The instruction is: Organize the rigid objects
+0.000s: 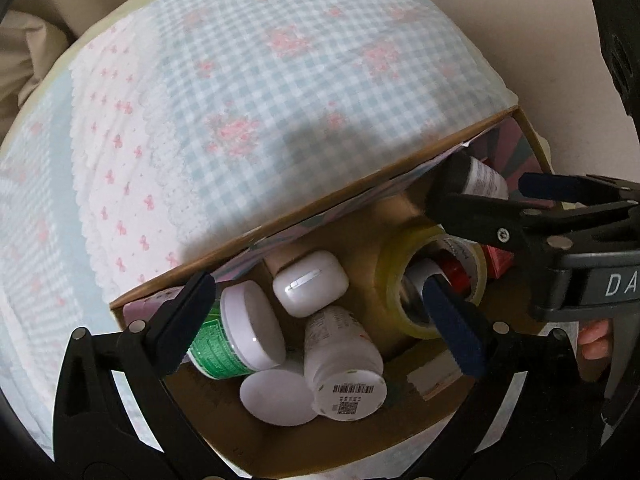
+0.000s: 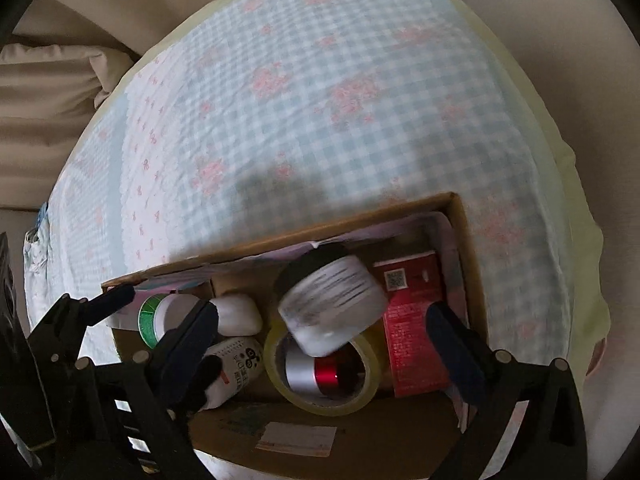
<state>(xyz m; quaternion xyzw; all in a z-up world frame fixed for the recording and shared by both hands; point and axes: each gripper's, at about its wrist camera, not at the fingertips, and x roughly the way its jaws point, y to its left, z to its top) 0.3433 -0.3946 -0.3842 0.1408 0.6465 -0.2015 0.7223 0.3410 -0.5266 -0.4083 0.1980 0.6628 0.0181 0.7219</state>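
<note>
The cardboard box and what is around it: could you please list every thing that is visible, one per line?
cardboard box: one, brown, on the bed
checked bedsheet: one, pale blue and pink, under the box
tape roll: one, clear yellowish, inside box, middle
red carton: one, red, inside box, right side
black-lidded jar: one, white, blurred, over the tape roll
green-labelled jar: one, white lid, inside box, left
white earbud case: one, beside that jar
white bottle: one, barcode on base, lying down
red and silver cylinder: one, inside the tape roll
left hand-held gripper: black, open, above the box
right hand-held gripper: black, open, above the box
</note>
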